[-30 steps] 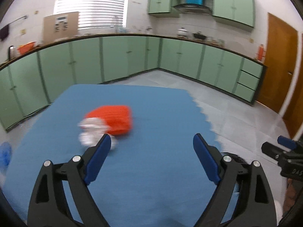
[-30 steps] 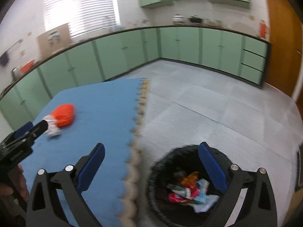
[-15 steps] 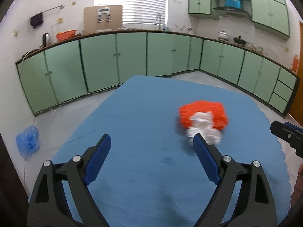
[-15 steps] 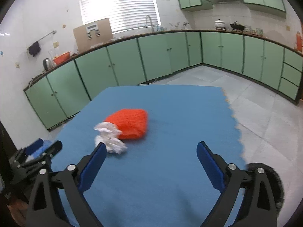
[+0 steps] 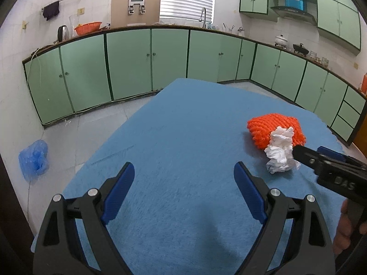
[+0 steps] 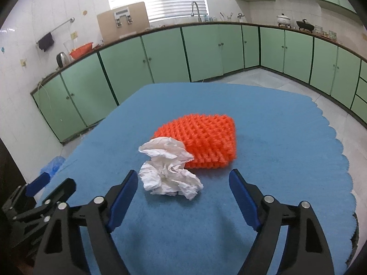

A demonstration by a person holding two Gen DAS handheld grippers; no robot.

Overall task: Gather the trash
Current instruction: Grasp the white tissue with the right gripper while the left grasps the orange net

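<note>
Two pieces of trash lie uncollected on the blue mat [image 6: 275,137]: a crumpled white tissue [image 6: 169,169] and an orange foam net [image 6: 204,142]; the tissue rests against the near edge of the net, touching it; both sit toward the middle of the mat, and neither is lifted yet; a blue plastic bag [image 5: 33,159] lies on the tiled floor beside the mat, well apart from them; no bin can be made out clearly in these views, so how much has already been gathered cannot be judged; at least these two items remain, and the tissue looks like the step in hand.

The right gripper [image 6: 183,191] hovers just short of the tissue with its jaws spread but closing; the tissue lies just ahead of the tips, not between them; nothing is pinched; the left gripper [image 5: 183,178] hangs over bare mat, its jaws spread wide and empty, the trash off to its right.
</note>
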